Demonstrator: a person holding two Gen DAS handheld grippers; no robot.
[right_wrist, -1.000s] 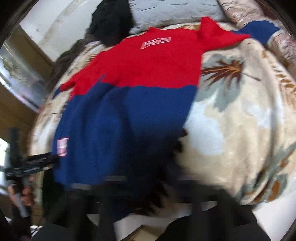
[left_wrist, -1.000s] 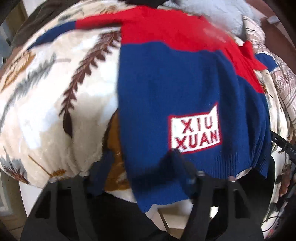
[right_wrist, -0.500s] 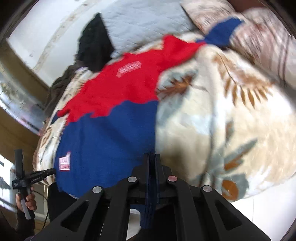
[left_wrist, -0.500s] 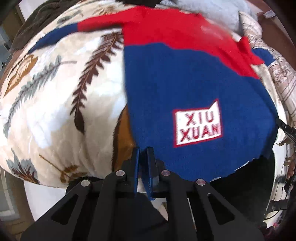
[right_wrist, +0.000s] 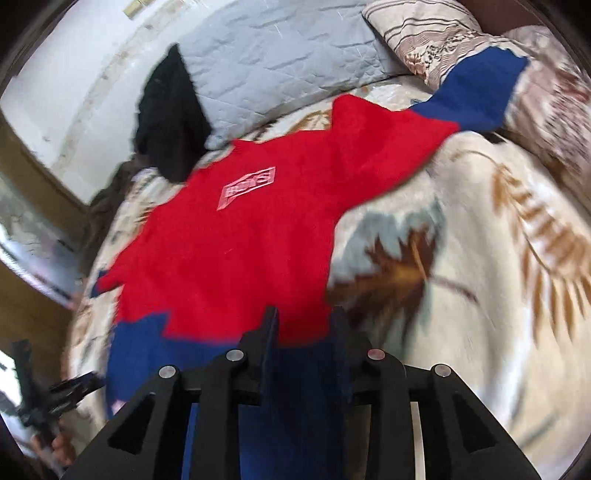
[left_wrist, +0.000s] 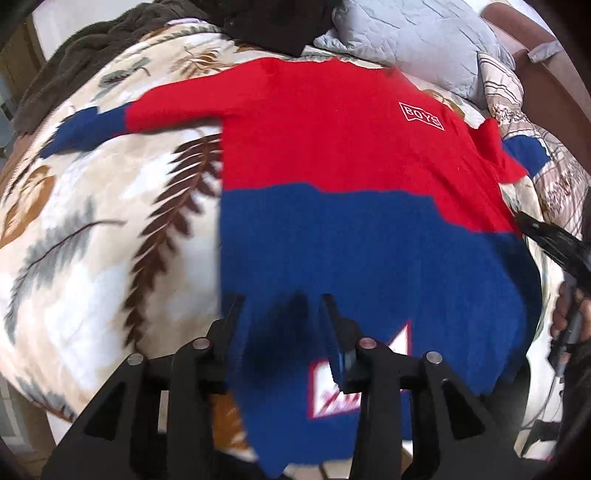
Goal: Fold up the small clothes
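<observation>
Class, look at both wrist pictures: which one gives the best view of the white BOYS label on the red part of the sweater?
The left wrist view. There the BOYS label is sharp and its letters can be read on the sweater. In the right wrist view the same label is motion-blurred and slanted, so only a pale patch with faint letters shows.

You are in a bedroom of a home. You work on a bed, and a soft blanket (left_wrist: 92, 258) with a print of leaves and feathers covers it. At the far end a grey quilted pillow (right_wrist: 280, 48) lies against a pale wall (right_wrist: 74, 74), and beside it is a second pillow (right_wrist: 424, 33) with a brown pattern. A black garment (right_wrist: 170, 122) and a dark brown throw (left_wrist: 92, 40) lie near the pillows. A child's sweater (left_wrist: 332, 147) is spread on the blanket. A wooden frame (right_wrist: 22, 155) shows at the side.
</observation>
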